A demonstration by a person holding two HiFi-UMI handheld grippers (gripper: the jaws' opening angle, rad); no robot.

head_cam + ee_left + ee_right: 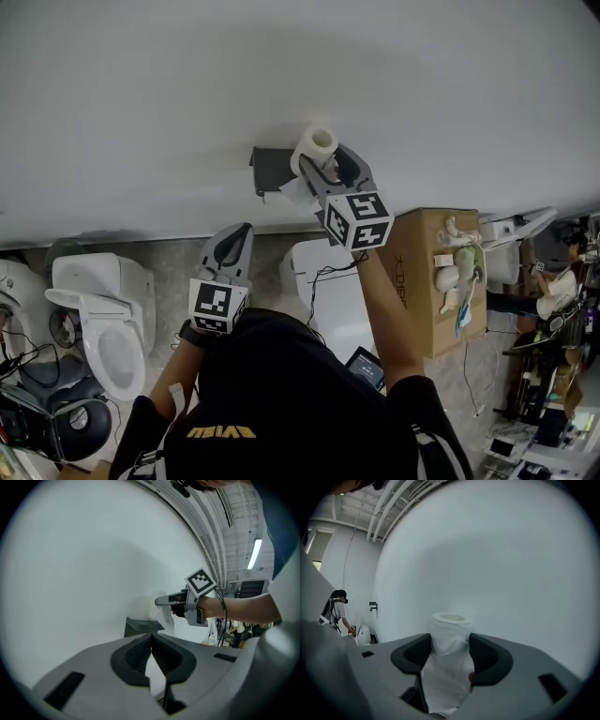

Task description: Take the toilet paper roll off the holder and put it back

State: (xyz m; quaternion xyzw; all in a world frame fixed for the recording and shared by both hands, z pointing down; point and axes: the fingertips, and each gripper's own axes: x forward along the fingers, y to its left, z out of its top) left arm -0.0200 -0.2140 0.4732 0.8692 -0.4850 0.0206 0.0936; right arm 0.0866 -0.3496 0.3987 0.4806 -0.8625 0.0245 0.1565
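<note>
Head view: TP roll off the holder, clamped in R gripper up by the white wall, just right of & slightly above the dark holder. Loose sheet hanging near the holder's edge. L gripper lower down, well apart from both, carrying nothing. Toilet & cardboard box on the floor below.

L gripper view: jaws pressed together, nothing btwn them. Holder ahead on the wall, bare as far as visible. R gripper w/ the roll just above it.

R gripper view: jaws closed on both sides of the TP roll. Roll upright, core hole up, paper tail drooping down btwn the jaws.

Progress, by judgement: take-off half done, put-back half left. Need to seat roll on holder, then let go.
</note>
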